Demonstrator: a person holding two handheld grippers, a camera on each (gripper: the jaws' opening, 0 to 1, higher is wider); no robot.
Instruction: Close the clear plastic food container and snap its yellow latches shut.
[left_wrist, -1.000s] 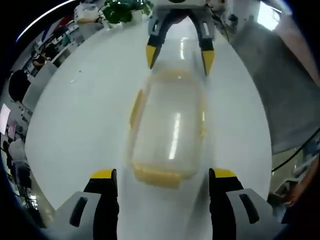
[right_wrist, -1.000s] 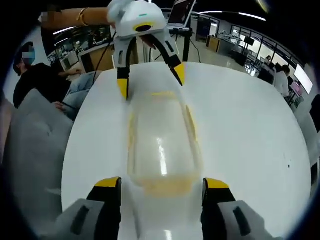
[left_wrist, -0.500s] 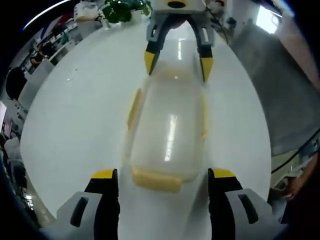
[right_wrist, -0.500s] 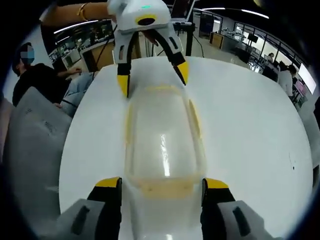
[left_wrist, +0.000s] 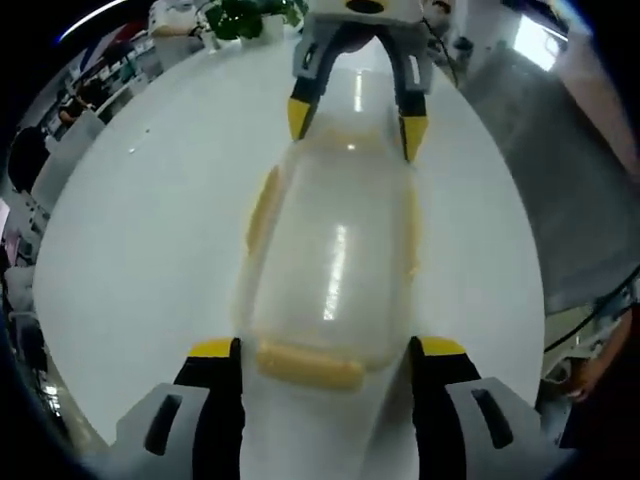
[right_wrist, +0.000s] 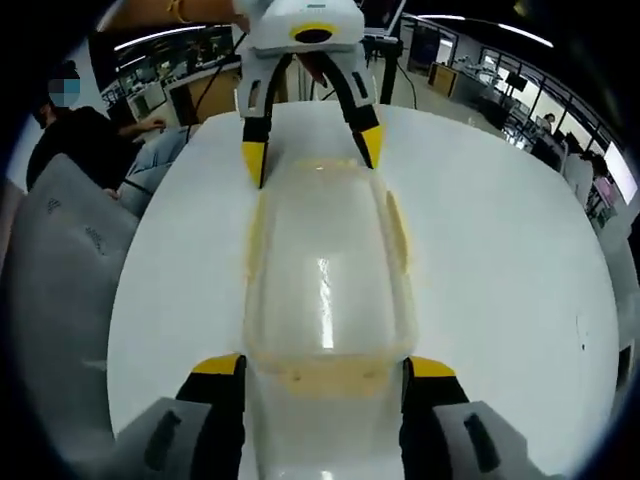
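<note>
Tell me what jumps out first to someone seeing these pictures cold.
A clear container with yellow latches lies lengthwise on a white table, its lid on top. The left tongs stand open at one end of it, and the right tongs stand open at the other end, so the two face each other across the box.

- You've brought both grippers in on the container (left_wrist: 330, 265): left gripper (left_wrist: 325, 350) and right gripper (right_wrist: 325, 360) now bracket opposite ends, jaws spread.
</note>
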